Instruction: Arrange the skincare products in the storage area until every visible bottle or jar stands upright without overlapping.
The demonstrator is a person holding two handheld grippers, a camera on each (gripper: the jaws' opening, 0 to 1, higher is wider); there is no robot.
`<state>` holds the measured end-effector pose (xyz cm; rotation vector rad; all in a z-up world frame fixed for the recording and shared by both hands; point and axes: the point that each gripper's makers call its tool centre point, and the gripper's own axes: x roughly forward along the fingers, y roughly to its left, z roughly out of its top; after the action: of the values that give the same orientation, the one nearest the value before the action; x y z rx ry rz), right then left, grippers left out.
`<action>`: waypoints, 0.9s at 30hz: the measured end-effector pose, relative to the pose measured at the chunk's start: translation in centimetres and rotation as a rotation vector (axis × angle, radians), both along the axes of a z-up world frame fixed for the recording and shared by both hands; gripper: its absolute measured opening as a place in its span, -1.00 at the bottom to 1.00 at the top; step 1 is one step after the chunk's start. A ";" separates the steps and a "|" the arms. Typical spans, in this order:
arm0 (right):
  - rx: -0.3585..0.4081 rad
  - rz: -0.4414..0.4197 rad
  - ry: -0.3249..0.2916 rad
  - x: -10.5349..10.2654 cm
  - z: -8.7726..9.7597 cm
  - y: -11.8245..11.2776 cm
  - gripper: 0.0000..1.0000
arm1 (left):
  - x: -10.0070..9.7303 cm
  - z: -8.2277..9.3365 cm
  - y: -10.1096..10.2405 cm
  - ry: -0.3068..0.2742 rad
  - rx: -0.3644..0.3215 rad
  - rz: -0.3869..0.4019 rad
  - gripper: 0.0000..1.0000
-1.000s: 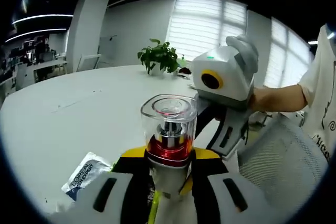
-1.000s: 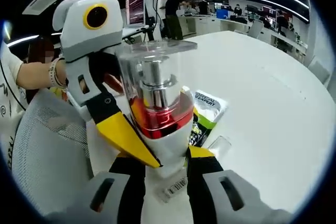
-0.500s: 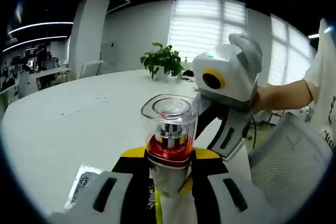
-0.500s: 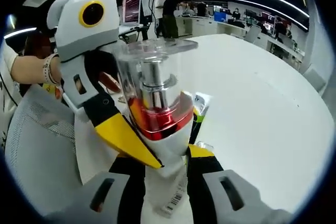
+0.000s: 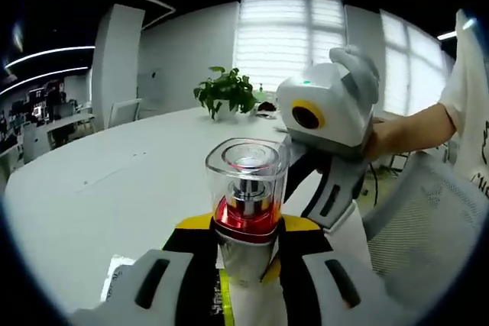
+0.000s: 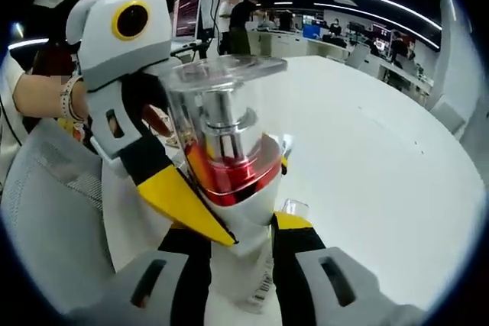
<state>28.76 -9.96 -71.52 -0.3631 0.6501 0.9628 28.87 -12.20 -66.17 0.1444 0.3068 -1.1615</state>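
A white pump bottle [image 5: 246,188] with a red band, a silver pump and a clear square cap stands upright between my left gripper's [image 5: 246,228] yellow-and-black jaws, which are shut on its lower body. My right gripper [image 5: 294,169] reaches in from the right and touches the same bottle. In the right gripper view, the bottle [image 6: 225,143] rises from my right gripper [image 6: 237,225], which is shut on its white base. The left gripper comes in from the left there, one yellow-tipped finger [image 6: 179,200] pressed against the bottle's side. The bottle is held above the table.
Below lies a large white round table [image 5: 114,181] with a printed sachet [image 5: 114,294] and a small clear cap [image 6: 294,208] on it. A potted plant [image 5: 225,89] stands at the far edge. A grey mesh chair [image 5: 428,219] is close by, and desks and people stand behind.
Both cameras have tilted and lifted slightly, so the table and sachet sit lower in the views. Both grippers remain shut on the bottle, which keeps its place between them.
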 end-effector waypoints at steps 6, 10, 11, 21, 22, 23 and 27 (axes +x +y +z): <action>-0.007 0.006 -0.013 -0.3 -0.1 -0.2 -0.40 | -0.2 0.0 -0.3 -0.037 0.022 -0.001 -0.51; -0.007 0.013 -0.029 -0.5 0.0 -0.3 -0.39 | -0.2 0.0 -0.3 -0.044 0.020 -0.010 -0.51; 0.000 0.008 -0.028 -0.5 0.1 -0.4 -0.39 | -0.1 -0.1 -0.3 -0.045 0.021 -0.012 -0.51; 0.028 -0.050 -0.036 -1.1 1.2 -2.0 -0.35 | 0.0 -0.1 -0.6 -0.043 0.016 -0.010 -0.49; 0.028 -0.052 -0.041 -1.2 1.3 -2.2 -0.34 | 0.1 -0.1 -0.6 -0.044 0.015 -0.008 -0.48; 0.024 -0.058 -0.041 -1.3 1.3 -2.4 -0.33 | 0.0 -0.1 -0.7 -0.039 0.012 -0.008 -0.47; 0.041 -0.087 -0.033 -1.9 1.6 -3.3 -0.29 | 0.2 -0.1 -0.7 -0.039 0.009 -0.007 -0.46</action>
<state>26.85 -13.26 -69.95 -0.3112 0.6102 0.8844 29.06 -12.90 -66.25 0.1764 0.2774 -1.1626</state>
